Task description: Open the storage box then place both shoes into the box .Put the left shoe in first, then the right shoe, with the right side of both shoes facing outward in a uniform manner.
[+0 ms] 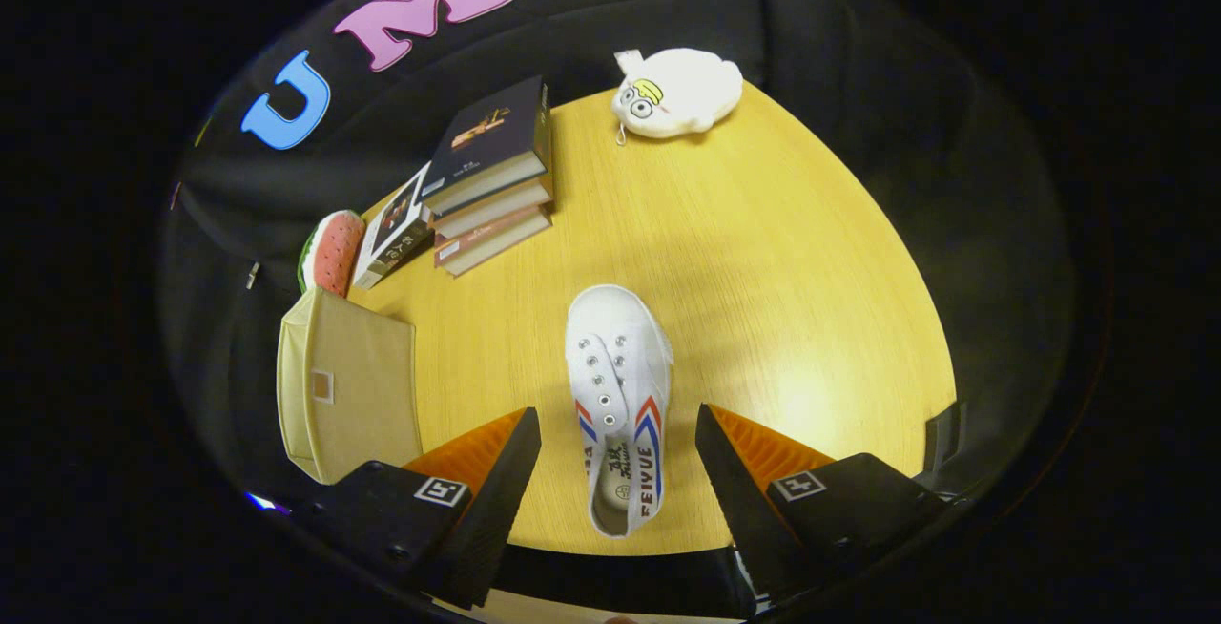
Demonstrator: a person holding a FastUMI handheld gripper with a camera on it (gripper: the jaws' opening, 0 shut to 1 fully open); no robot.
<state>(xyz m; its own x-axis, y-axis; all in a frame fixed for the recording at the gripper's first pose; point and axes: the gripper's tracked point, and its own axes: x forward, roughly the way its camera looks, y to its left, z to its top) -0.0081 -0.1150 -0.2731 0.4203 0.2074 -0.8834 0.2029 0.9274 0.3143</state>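
A white canvas shoe (pixel 618 385) with red and blue side stripes lies on the wooden table (pixel 763 252), toe pointing away from me. Its heel end sits in the gap between my fingers, with space on both sides. My gripper (pixel 618 424) is open and hovers above the shoe, touching nothing. A beige storage box (pixel 348 385) stands to the left of the left finger, at the table's left edge; whether its lid is open I cannot tell.
A stack of books (pixel 491 176) lies beyond the box at the far left, with another book (pixel 393 233) and a watermelon-slice toy (pixel 332 252) beside it. A white plush toy (pixel 677 93) rests at the table's far edge.
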